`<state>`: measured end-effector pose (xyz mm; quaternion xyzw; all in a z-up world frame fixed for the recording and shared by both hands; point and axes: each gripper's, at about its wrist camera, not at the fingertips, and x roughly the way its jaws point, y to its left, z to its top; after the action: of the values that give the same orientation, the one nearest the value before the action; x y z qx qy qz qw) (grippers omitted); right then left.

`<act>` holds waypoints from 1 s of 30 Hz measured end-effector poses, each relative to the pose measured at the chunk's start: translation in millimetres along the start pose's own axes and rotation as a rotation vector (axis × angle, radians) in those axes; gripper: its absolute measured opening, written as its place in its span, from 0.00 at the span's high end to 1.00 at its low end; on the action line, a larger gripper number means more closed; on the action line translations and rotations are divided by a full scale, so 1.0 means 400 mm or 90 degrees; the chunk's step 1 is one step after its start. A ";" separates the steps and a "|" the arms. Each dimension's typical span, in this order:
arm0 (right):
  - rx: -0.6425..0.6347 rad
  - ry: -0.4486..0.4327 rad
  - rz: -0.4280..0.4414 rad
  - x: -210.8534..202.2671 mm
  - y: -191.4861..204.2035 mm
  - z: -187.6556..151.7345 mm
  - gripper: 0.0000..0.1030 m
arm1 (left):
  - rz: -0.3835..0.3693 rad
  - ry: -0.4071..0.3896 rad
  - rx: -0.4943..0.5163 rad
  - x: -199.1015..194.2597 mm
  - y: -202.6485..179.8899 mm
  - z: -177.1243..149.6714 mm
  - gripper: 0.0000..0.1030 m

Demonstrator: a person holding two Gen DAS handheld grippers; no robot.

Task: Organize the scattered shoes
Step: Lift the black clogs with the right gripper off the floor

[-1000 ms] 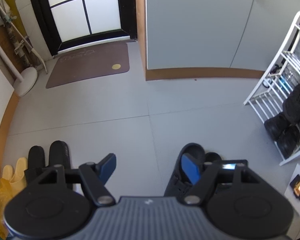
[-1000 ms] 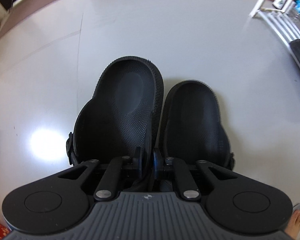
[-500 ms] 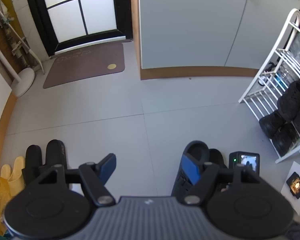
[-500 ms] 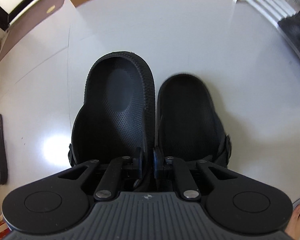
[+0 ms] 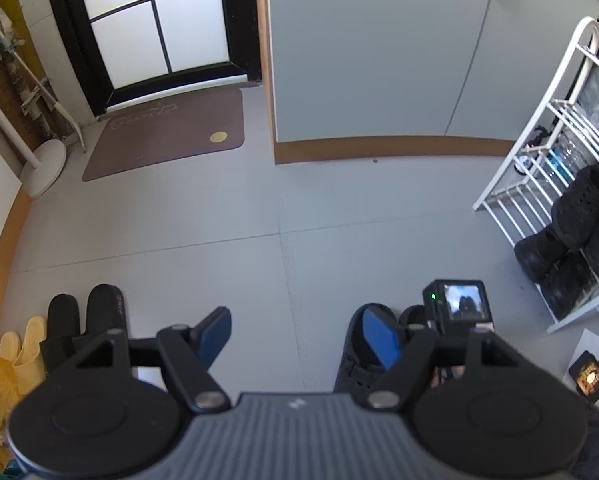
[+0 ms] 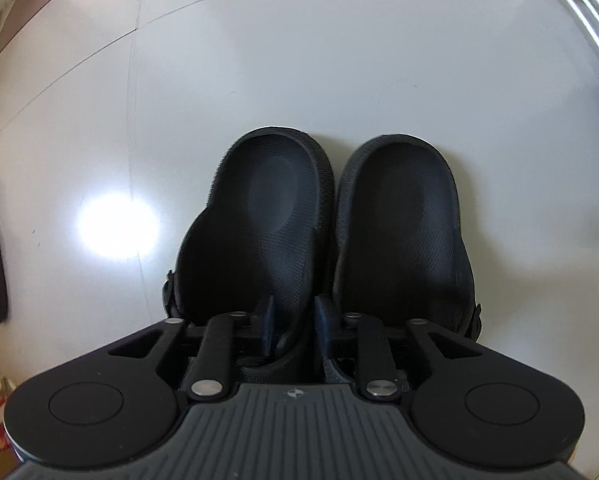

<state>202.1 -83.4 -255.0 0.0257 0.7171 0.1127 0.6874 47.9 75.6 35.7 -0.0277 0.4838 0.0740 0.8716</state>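
Black shoes, pale grey floor, blue pads

The clogs point(image 6: 327, 216) are matt black with a fine dotted texture inside; the floor point(image 5: 203, 216) is pale grey tile with thin darker seams. The left gripper point(image 5: 299, 334) is black with a ribbed grey body and blue fingers point(image 5: 215, 330); the right gripper point(image 6: 293, 318) has the same black and ribbed grey. The slides point(image 5: 87, 316) are black, the slippers point(image 5: 23, 340) beside them yellow. The doormat point(image 5: 167, 134) is brown with a yellow dot, the rack point(image 5: 539, 168) white, holding black shoes point(image 5: 575, 216).
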 end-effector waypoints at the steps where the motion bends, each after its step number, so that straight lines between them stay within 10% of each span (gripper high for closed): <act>1: -0.005 0.003 -0.001 -0.007 0.002 0.004 0.59 | -0.002 0.000 0.001 0.002 -0.006 0.003 0.26; 30: 0.015 0.111 -0.052 0.103 -0.003 0.019 0.59 | 0.004 0.010 0.040 0.019 -0.062 0.001 0.25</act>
<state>207.6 -75.9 -295.8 -0.0058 0.7761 0.0780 0.6257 56.0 52.0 28.7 0.0008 0.4927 0.0615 0.8680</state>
